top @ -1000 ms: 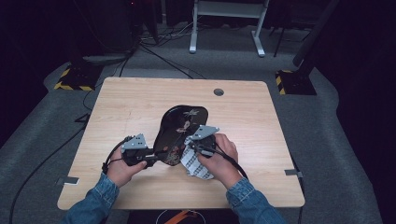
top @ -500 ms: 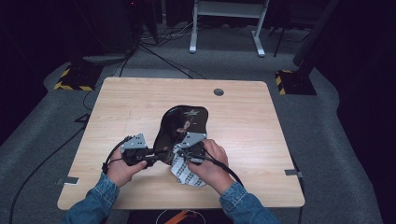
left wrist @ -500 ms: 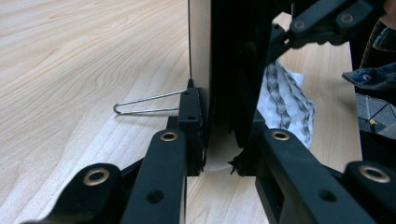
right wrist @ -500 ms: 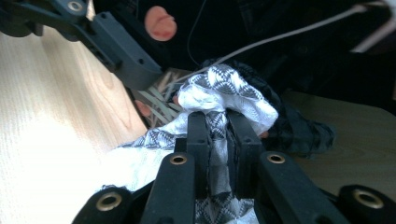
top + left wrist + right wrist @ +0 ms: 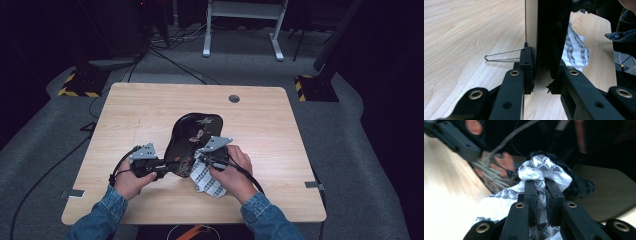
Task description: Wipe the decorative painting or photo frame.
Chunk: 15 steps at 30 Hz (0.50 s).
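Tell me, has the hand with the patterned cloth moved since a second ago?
Yes. Judged against the round hole in the table, the right gripper with the patterned cloth has slid left along the black lacquer tray, toward the left gripper.

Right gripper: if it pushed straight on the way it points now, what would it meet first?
The right gripper is shut on the patterned cloth, so the cloth leads. Just beyond it lies the black decorated tray, probably the first thing met, though the depth is unclear.
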Each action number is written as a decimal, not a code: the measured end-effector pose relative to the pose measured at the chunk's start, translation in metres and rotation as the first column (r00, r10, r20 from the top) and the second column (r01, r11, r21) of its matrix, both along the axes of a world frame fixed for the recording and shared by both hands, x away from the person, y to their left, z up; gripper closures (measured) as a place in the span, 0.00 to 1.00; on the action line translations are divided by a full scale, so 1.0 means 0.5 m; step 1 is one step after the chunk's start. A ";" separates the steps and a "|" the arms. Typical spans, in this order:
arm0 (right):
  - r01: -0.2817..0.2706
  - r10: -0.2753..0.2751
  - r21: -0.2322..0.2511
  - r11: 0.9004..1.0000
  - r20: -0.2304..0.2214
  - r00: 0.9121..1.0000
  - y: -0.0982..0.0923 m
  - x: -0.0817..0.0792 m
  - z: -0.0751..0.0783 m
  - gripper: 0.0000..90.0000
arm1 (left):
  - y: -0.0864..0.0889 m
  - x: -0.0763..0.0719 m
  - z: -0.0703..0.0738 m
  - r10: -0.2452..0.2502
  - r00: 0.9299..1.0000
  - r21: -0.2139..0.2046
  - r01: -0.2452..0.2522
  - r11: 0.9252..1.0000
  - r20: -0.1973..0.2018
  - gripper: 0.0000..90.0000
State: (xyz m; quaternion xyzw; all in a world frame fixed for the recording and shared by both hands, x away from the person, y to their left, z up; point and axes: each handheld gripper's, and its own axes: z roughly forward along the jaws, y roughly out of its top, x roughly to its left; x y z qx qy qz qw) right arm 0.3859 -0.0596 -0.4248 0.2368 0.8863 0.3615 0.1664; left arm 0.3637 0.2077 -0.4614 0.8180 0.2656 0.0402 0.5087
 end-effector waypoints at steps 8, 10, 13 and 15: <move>0.086 -0.086 0.014 0.996 -0.001 0.996 -0.046 0.026 0.001 0.91 | -0.001 0.000 0.000 -0.001 1.000 0.000 0.001 1.000 0.001 0.86; 0.099 -0.099 0.011 0.995 0.000 0.995 -0.056 0.031 0.000 0.91 | -0.001 0.000 0.000 -0.001 1.000 0.001 0.001 1.000 0.002 0.86; 0.124 -0.124 0.011 0.992 0.001 0.992 -0.067 0.038 0.000 0.91 | -0.001 -0.001 0.001 -0.001 1.000 0.004 0.001 1.000 0.002 0.86; 0.132 -0.132 0.010 0.991 0.002 0.991 -0.072 0.041 0.000 0.91 | -0.001 -0.001 0.001 0.000 1.000 0.003 0.000 1.000 0.001 0.86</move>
